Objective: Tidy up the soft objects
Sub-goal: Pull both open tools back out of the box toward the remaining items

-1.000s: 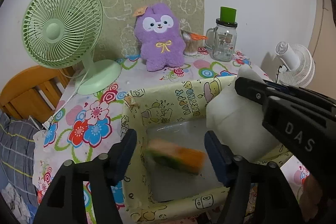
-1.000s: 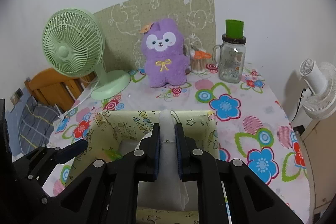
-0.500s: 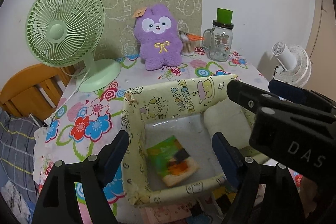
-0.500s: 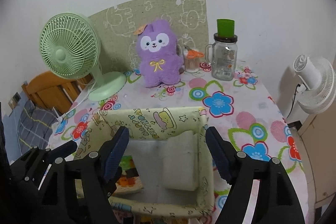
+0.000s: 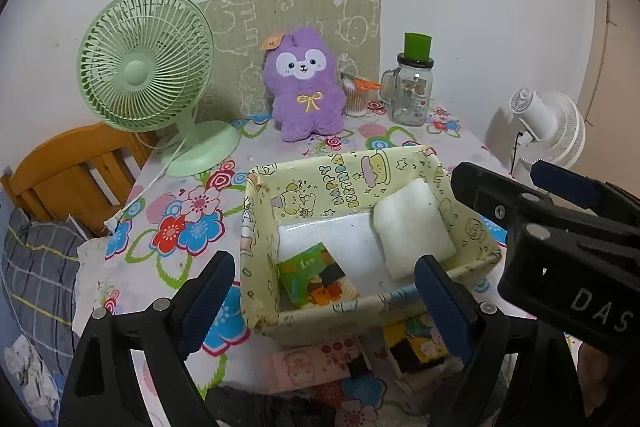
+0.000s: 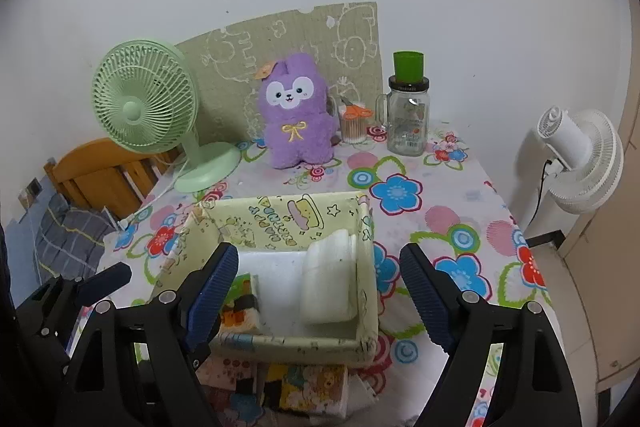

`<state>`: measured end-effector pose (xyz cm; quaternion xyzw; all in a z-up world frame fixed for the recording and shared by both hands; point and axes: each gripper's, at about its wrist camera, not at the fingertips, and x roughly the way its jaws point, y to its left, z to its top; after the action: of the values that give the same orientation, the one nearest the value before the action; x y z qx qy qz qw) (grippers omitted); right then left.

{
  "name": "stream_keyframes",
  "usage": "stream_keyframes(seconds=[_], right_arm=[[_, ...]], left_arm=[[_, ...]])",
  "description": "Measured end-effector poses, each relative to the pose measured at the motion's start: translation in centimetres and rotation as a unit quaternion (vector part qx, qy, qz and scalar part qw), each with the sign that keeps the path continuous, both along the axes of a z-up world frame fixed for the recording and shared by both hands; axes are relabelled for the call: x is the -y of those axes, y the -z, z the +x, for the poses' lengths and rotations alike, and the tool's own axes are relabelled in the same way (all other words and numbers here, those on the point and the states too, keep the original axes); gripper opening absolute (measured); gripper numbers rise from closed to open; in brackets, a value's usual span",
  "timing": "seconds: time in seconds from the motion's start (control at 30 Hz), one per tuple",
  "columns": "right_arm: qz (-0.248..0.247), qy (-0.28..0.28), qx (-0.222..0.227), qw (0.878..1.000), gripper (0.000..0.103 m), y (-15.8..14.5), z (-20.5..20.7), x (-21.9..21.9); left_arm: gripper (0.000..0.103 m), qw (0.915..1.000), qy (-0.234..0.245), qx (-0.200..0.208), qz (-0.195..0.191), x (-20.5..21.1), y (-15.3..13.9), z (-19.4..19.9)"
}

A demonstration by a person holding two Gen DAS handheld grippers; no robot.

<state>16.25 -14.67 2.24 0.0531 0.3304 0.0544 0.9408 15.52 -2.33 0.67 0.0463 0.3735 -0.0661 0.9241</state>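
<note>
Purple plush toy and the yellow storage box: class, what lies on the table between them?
Only bare floral tablecloth separates the purple plush toy from the yellow storage box; nothing stands there. The right wrist view shows this best.

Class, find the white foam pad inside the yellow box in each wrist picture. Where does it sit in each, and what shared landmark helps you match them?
Left wrist: the foam pad lies right of centre, at the box's right side.
Right wrist: the foam pad stands lower centre, against the box's right wall.
Shared landmark: the purple plush behind the box.
</note>
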Motion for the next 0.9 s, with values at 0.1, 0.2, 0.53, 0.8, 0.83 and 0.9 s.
stream_keyframes(seconds=[0.1, 0.2, 0.53, 0.8, 0.83, 0.9], right_arm=[[-0.003, 0.0, 0.006, 1.0, 0.086, -0.5, -1.1, 0.1], [-0.005, 0.001, 0.01, 1.0, 0.087, -0.9, -1.9, 0.1], [-0.009, 0.0, 0.031, 0.999, 0.091, -2.1, -5.1, 0.2], [-0.016, 0.002, 0.045, 0.999, 0.092, -2.8, -7.2, 0.3], [-0.018, 0.002, 0.046, 0.999, 0.092, -2.9, -7.5, 0.2], [-0.018, 0.002, 0.049, 0.999, 0.092, -3.0, -8.0, 0.2]], left_arm=[[0.093, 1.0, -0.001, 0.004, -0.002, 0.0, -0.4, -0.8], [0.094, 0.9999, -0.003, 0.012, -0.001, 0.1, -0.9, -1.7], [0.098, 0.9995, -0.001, 0.03, -0.002, 0.3, -2.0, -4.4], [0.1, 0.999, -0.001, 0.044, -0.003, 0.3, -2.7, -6.6], [0.101, 0.9989, -0.001, 0.047, -0.004, 0.2, -2.8, -6.9], [0.101, 0.9988, -0.002, 0.049, -0.006, 0.1, -2.9, -7.4]])
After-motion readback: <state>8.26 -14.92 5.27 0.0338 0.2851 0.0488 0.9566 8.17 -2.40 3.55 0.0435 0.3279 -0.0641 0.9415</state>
